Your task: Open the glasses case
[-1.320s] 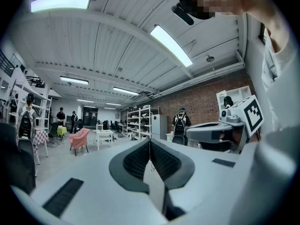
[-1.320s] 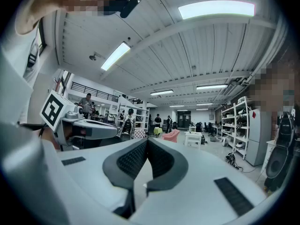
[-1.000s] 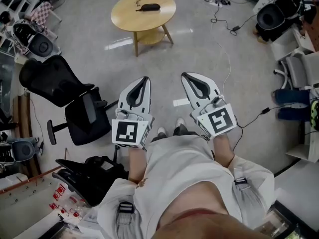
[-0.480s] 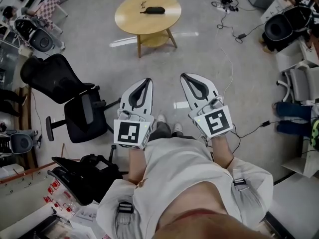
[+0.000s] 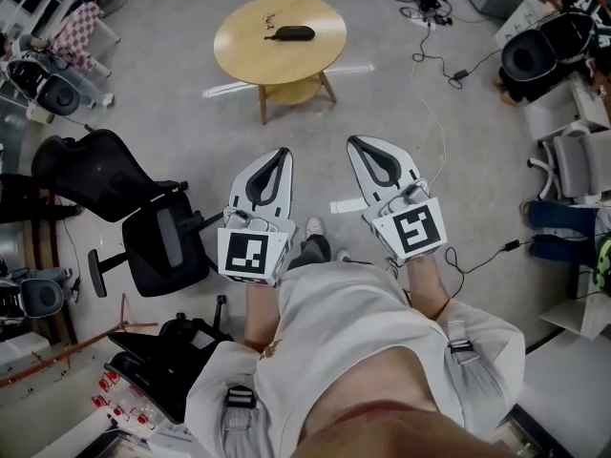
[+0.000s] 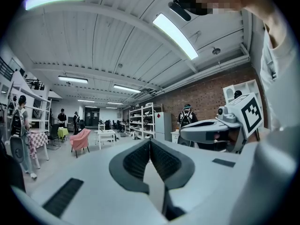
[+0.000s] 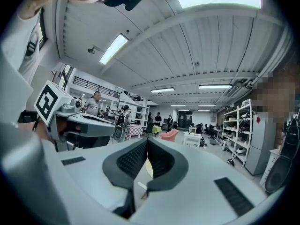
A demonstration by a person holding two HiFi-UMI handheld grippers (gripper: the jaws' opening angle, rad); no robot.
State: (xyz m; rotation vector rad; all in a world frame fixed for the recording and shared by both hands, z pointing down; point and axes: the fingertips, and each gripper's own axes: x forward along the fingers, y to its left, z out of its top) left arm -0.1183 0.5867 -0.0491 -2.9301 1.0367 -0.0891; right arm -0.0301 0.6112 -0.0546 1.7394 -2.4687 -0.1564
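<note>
The dark elongated glasses case (image 5: 289, 33) lies shut, as far as can be told at this range, near the middle of the round light wooden table (image 5: 239, 51), with a small dark item (image 5: 270, 17) just beside it that is too small to identify; the table stands well apart from the person, across a stretch of grey floor (image 5: 382, 103). Nothing of the task is done yet: the case is untouched, and what is left is, by my reading, the whole of it, namely reaching the table, steadying the case and lifting its lid. The left gripper (image 5: 280, 153) and the right gripper (image 5: 357, 144) are held side by side in front of the person's body, pointing level towards the table, and each gripper view shows its ribbed dark jaws pressed together with nothing between them, only the far room beyond. Black office chairs (image 5: 105, 165) stand to the left and cables (image 5: 430, 55) trail over the floor to the right. Against the frame a second ago, the table and case sit a little lower in the head view, the chairs have slid down and to the left, and a white shoe (image 5: 314, 227) now shows stepped forward between the grippers, which suggests walking towards the table; the grippers keep the same pose and the same closed jaws
</note>
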